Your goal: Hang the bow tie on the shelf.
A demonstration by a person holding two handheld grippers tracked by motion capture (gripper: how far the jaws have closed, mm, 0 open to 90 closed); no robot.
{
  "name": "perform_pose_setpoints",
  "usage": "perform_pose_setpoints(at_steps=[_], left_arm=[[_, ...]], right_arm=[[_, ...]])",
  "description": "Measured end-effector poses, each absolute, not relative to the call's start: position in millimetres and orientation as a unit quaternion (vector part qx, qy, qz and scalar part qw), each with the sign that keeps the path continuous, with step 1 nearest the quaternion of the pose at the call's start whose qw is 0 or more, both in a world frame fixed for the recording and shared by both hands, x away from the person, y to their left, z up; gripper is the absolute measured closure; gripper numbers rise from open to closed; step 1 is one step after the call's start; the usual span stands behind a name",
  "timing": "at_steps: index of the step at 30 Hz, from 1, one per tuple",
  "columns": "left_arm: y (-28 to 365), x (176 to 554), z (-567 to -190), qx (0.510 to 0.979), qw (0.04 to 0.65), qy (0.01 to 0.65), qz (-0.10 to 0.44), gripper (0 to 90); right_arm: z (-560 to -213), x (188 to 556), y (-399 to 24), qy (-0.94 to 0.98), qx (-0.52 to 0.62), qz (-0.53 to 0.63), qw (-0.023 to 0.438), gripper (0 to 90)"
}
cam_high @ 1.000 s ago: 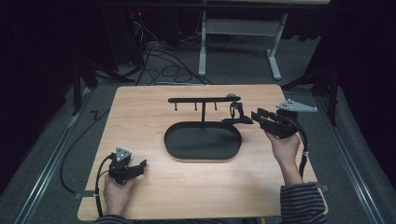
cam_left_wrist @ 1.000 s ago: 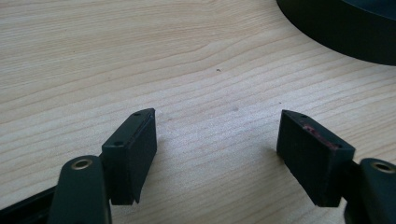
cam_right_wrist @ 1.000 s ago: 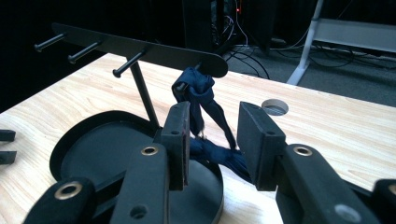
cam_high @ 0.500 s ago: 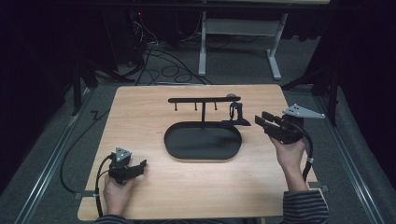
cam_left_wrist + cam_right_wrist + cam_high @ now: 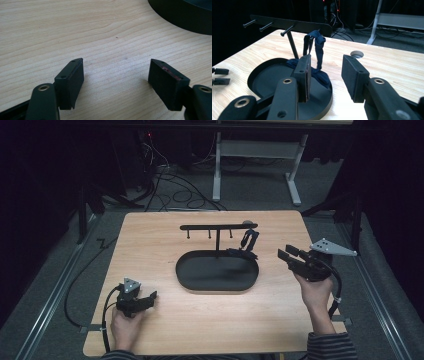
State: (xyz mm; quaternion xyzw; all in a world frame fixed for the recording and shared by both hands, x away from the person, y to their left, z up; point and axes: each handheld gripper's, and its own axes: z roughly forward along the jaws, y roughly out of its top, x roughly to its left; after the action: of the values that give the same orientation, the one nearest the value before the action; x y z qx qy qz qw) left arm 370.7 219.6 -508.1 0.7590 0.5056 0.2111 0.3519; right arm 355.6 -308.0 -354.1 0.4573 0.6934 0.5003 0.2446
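A black rack (image 5: 218,226) with several pegs stands on a black oval tray (image 5: 200,277) mid-table. A dark blue cloth strip (image 5: 248,241) hangs from the right-end peg and trails onto the tray. My right gripper (image 5: 286,254) hovers right of the tray, pointing at the cloth. Its jaws have just been opening and hold nothing. In the right gripper view, the right gripper (image 5: 325,62) frames the cloth (image 5: 319,42), the rack (image 5: 287,23) and the tray (image 5: 262,75). My left gripper (image 5: 150,296) rests low at the front left, open. In its own view, the left gripper (image 5: 115,67) spans bare wood.
The tray's rim (image 5: 180,15) lies ahead and to the right of the left jaws. A round hole (image 5: 357,53) sits in the tabletop behind the rack. Cables (image 5: 170,185) and a white desk frame (image 5: 255,150) lie on the floor beyond the table's far edge.
The right gripper has drawn back to the right, away from the hanging cloth and the rack. The left hand has stayed put.
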Motion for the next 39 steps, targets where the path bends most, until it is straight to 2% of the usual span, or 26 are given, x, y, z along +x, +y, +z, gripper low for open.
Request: perform_pose_setpoints(at_steps=[27,39], left_arm=[[218.9,370.6,-508.1,0.76,0.35,0.505,0.213,29.2],[218.8,370.6,-508.3,0.76,0.35,0.505,0.213,29.1]], right_arm=[[-375.8,323.8,-328.2,0.67,0.48,0.514,0.238,60.1],[-393.6,318.5,-328.4,0.662,0.49,0.523,0.219,60.1]])
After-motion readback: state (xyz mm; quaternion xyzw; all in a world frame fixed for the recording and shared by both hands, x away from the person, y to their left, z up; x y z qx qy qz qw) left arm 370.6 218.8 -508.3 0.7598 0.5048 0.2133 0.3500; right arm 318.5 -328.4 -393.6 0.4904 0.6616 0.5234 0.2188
